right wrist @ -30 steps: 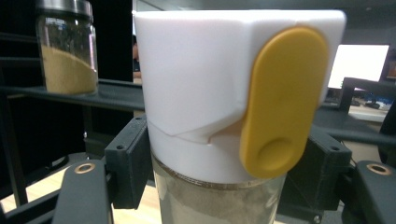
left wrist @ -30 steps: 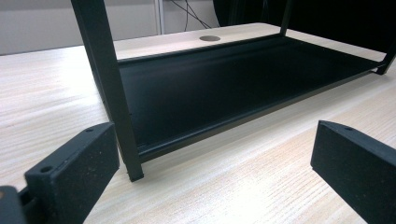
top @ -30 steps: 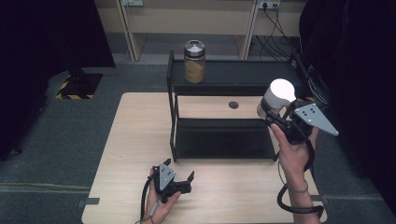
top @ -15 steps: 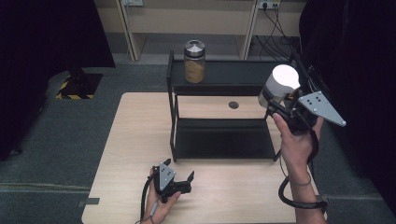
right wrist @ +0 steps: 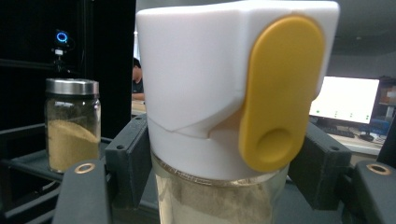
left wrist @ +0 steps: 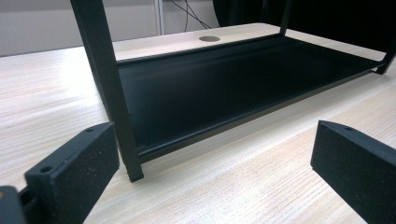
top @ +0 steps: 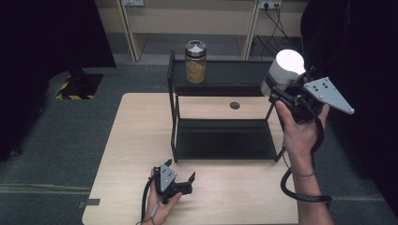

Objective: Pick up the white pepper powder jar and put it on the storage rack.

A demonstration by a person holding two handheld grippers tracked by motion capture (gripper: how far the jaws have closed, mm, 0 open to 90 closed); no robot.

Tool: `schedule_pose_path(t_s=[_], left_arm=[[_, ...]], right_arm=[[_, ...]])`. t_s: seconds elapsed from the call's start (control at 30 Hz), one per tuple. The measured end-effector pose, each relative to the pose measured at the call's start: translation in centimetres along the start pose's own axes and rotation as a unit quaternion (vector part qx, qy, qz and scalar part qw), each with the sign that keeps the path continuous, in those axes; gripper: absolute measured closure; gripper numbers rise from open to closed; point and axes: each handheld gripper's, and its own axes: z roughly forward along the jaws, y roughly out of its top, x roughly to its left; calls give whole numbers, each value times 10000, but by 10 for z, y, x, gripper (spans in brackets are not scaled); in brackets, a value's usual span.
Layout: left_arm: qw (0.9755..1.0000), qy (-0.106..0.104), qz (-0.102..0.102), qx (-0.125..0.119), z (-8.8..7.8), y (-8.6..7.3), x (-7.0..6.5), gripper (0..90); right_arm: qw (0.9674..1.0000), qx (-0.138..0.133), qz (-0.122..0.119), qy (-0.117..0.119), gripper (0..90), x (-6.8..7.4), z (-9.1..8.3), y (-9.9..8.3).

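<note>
Your right claw (top: 287, 91) holds a white-capped jar (top: 284, 70) by its glass body, just below the cap, at about 2 o'clock over the tabletop (top: 136, 136). It hangs level with the black rack (top: 220, 75), probably bound for the top shelf beside the steel-lidded jar (top: 195, 62). Its long axis stands upright, cap up, the yellow flap (right wrist: 280, 88) facing your claw. Your left claw (top: 180, 180) rests at 6 o'clock, jaws wide and empty.
</note>
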Motion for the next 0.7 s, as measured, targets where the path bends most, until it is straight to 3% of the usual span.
schedule_pose_path(t_s=[0.33, 0.7], left_arm=[[10000, -28, -10, 1, 0, 0, 0, 2], [10000, -44, -9, 8, 0, 0, 0, 2]], right_arm=[[9999, 74, -14, -82, 306, -2, 14, 7], [9990, 349, 70, -266, 306, -8, 48, 15]])
